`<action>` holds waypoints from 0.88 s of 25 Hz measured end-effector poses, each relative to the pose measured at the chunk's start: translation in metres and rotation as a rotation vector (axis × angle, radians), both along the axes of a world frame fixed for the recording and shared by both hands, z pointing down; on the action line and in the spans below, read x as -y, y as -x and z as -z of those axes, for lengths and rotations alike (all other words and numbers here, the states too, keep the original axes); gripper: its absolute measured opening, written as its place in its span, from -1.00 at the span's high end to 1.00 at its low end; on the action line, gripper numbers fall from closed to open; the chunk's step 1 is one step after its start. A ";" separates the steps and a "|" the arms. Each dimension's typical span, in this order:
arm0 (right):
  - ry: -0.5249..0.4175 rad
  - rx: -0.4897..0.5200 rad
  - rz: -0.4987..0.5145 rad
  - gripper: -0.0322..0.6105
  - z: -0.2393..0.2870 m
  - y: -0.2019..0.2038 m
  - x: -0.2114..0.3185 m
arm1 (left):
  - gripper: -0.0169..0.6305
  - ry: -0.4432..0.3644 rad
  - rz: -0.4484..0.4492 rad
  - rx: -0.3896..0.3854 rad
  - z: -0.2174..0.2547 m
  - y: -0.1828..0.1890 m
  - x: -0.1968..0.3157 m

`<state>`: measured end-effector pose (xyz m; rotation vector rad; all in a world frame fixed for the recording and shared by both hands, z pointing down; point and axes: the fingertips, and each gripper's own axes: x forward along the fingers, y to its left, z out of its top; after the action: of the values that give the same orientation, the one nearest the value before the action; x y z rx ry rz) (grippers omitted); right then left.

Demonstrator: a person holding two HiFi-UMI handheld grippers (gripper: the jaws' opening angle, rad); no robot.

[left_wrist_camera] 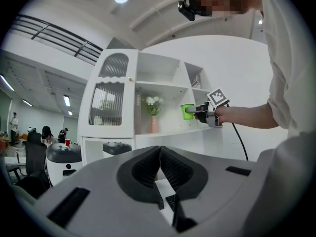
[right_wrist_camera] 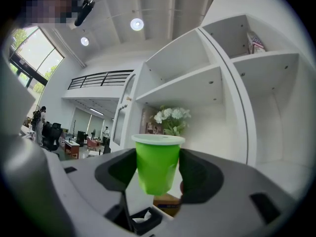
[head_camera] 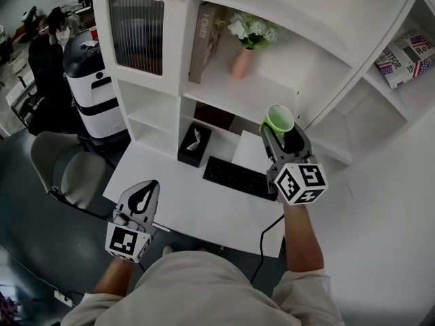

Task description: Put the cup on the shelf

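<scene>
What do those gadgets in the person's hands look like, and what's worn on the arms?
Grey plastic tools: the left tongs and right tongs each have two rounded jaws lined with black ribbed pads, and a white cube printed with black square markers. A black cable trails from the right one. The person wears pale short sleeves.

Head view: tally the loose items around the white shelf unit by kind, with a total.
Green cup: 1, in the right gripper
Vase of flowers: 1
Upright book: 1
Flag-printed item: 1
Brown box: 1
Keyboard: 1
Tissue box: 1
Total: 7 that I can make out
</scene>
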<state>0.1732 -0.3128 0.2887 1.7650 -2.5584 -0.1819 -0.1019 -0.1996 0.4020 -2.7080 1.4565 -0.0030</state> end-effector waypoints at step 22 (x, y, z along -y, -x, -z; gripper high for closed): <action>0.085 -0.071 -0.044 0.05 -0.007 0.002 0.110 | 0.94 0.026 0.041 -0.008 -0.013 0.015 0.000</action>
<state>0.1715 -0.4228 0.2961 1.7506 -2.4387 -0.1301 -0.1171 -0.1998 0.4145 -2.7014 1.5246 -0.0133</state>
